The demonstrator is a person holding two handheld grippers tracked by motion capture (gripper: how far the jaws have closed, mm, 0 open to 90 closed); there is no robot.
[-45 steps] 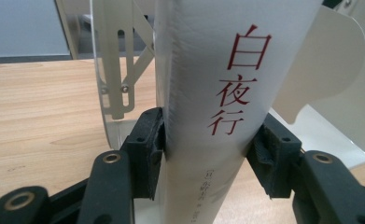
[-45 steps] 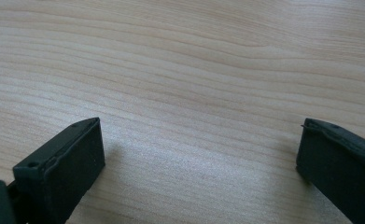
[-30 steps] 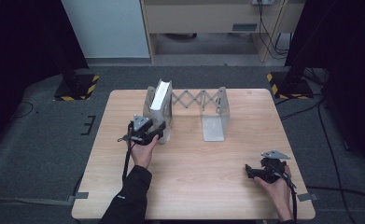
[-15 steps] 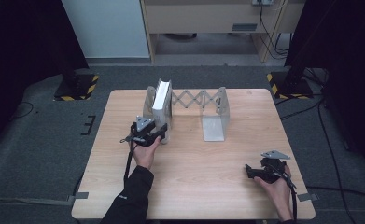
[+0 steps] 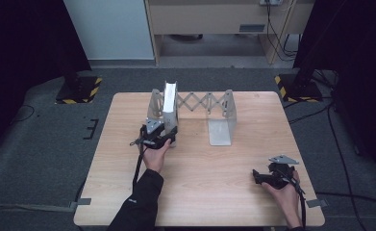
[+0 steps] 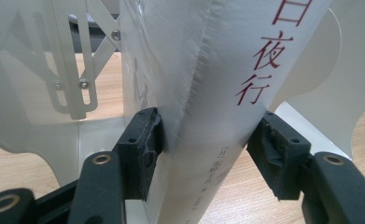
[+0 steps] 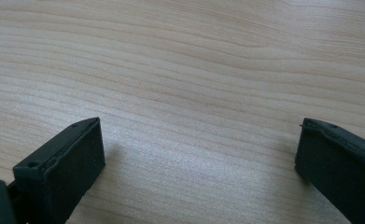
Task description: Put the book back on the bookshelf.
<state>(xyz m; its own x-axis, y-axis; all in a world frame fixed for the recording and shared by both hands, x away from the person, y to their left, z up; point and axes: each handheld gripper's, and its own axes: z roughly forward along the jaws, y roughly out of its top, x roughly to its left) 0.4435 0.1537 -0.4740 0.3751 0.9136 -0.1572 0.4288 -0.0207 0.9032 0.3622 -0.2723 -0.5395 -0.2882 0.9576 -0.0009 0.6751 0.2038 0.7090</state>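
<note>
From the high view, a white book (image 5: 169, 98) is seen standing upright in the left bay of an extendable metal book rack (image 5: 221, 113) at the far middle of the table (image 5: 214, 168). The left claw (image 5: 162, 136) is held at the rack's near side, directly in front of the book's near edge, so the book's long axis runs straight away from it. The right claw (image 5: 262, 176) is rested well apart from the rack, toward the table's near right corner; the left hand is plainly the nearer one.

In the left gripper view, the book (image 6: 208, 93) is found between the two black pads (image 6: 143, 149), its spine with red characters presented upright. The left pad is pressed to the cover and the right pad looks to be touching the spine's edge, so the book is judged pinched.

In the right gripper view, the right claw (image 7: 196, 172) is seen spread wide over bare wood, with nothing between its pads.
</note>
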